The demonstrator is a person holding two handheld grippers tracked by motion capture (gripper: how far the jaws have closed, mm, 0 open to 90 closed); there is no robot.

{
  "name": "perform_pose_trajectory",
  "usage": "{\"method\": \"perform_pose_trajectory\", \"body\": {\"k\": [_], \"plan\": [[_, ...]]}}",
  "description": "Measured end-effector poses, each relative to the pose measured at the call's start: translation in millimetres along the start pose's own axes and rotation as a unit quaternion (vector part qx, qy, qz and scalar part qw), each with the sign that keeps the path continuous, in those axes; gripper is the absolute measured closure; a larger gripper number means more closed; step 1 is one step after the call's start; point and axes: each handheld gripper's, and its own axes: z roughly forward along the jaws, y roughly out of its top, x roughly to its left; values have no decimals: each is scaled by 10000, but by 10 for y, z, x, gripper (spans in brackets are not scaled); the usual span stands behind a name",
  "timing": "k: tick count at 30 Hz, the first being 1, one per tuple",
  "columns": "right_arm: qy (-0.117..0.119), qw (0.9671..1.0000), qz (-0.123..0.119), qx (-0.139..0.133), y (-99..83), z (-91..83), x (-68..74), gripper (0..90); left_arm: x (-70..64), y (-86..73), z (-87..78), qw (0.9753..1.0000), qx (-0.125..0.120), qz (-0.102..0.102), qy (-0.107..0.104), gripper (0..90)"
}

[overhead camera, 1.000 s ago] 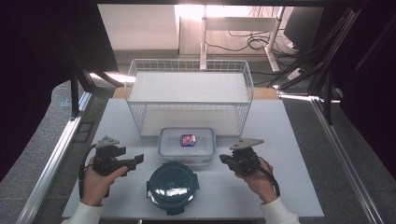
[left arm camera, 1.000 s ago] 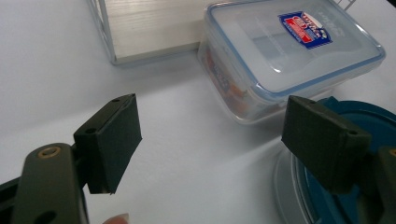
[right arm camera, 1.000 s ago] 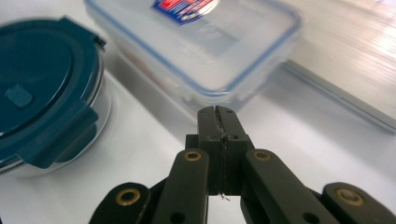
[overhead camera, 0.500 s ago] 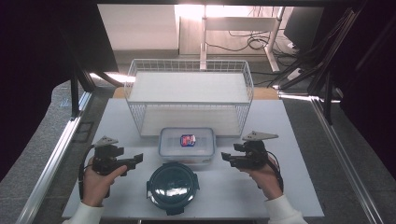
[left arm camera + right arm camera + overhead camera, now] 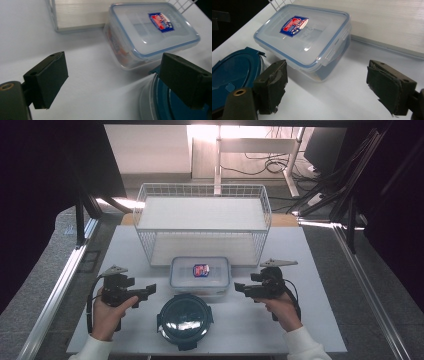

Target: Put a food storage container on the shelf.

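A clear rectangular lidded box (image 5: 200, 274) with a red and blue label lies mid-table, just in front of a white wire basket (image 5: 202, 222). A round container with a dark blue lid (image 5: 185, 320) sits in front of the box. My left gripper (image 5: 149, 291) is held left of the round container, open and empty, pointing right. My right gripper (image 5: 240, 290) is right of the box, open and empty, pointing left. Between the left jaws I see the box (image 5: 152, 32) and the blue lid's rim (image 5: 160, 105). The right gripper view has the box (image 5: 307, 37) ahead and the blue lid (image 5: 234, 72) at left.
The white table (image 5: 310, 320) has bare surface at both sides of the containers. The wire basket holds a pale flat board (image 5: 202, 212). Dark frame posts and a metal rail (image 5: 55, 290) flank the table.
My right gripper has shifted slightly to the right, away from the box. The left gripper has stayed about where it was.
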Motion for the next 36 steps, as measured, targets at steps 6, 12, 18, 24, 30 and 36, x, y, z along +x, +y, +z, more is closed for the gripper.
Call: {"method": "perform_pose_trajectory", "body": {"k": [6,12,18,24,30,36], "plan": [[216,9996,196,-55,64,75,1,162,-50,95,85,9991,-9,47,-411,120],[355,9991,245,13,144,199,53,158,-103,193,221,9979,91,39,-647,144],[483,9981,364,85,209,321,82,154,-83,299,336,9970,140,-254,-713,114],[601,9962,615,116,228,440,62,148,11,347,467,9950,303,-585,-753,83],[489,9949,854,213,245,564,14,105,62,364,627,9914,409,-745,-991,96],[462,9934,989,347,232,696,-15,92,103,353,821,9891,540,-831,-1093,96]]}}
